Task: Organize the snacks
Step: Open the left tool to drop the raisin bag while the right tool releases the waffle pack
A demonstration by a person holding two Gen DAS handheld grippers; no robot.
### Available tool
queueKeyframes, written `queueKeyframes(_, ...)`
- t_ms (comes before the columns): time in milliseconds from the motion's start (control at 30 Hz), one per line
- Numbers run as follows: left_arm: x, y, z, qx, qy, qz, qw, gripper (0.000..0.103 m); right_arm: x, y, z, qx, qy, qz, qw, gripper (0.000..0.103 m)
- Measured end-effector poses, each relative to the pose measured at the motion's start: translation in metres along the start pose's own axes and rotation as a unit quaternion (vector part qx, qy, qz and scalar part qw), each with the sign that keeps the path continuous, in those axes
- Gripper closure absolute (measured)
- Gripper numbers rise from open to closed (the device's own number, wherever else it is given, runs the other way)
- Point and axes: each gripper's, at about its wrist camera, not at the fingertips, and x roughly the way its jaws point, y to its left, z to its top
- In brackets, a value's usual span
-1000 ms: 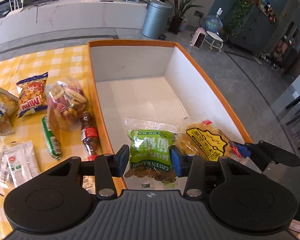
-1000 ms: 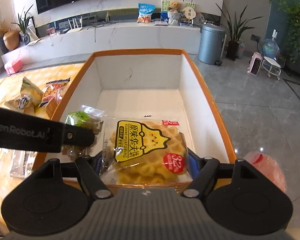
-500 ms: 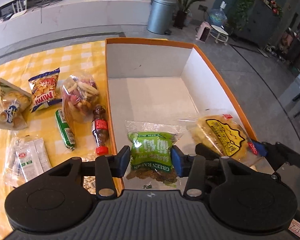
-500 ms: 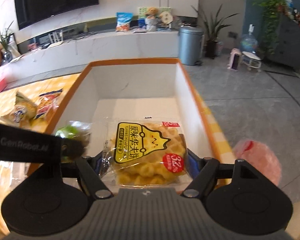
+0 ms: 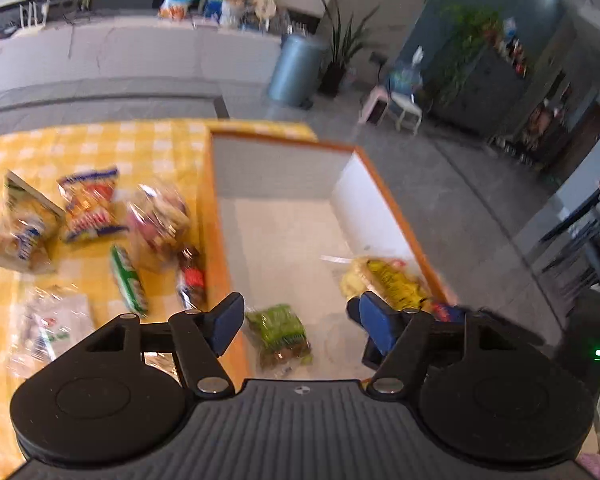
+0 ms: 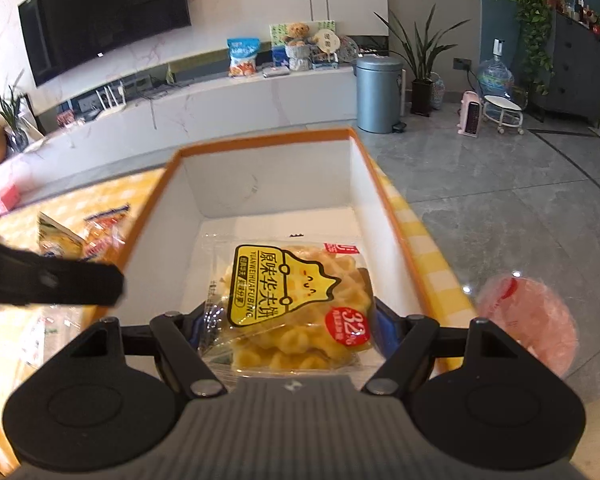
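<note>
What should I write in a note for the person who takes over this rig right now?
Left gripper: jaws have just been opening, nothing gripped; the green packet lies below in the box.
Right gripper: shut on the waffle packet, over the box.
Done: green packet in the box.
Left: release the waffle packet, then move the snack bags and small bottle from the yellow cloth.

left gripper [image 5: 296,320] jaws just opened wide, empty; right gripper [image 6: 286,322] clamped.

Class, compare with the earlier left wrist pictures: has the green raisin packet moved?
Yes. The green raisin packet has left the left gripper, whose jaws have just been opening, and lies lower on the box floor near its orange left wall.
</note>
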Motion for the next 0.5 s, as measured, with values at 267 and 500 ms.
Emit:
queueKeyframes(267, -0.026, 0.024, -0.003, 0.005, -0.033, 0.072, 0.9968, 0.022, 0.015, 0.040, 0.001, -0.039, -0.006, -0.022, 0.999, 0.029)
queueKeyframes(500, -0.003, 0.051, -0.011, -0.021, 0.002, 0.069, 0.9974, 0.022, 0.032, 0.030, -0.004, -0.067, 0.019, -0.063, 0.996, 0.027)
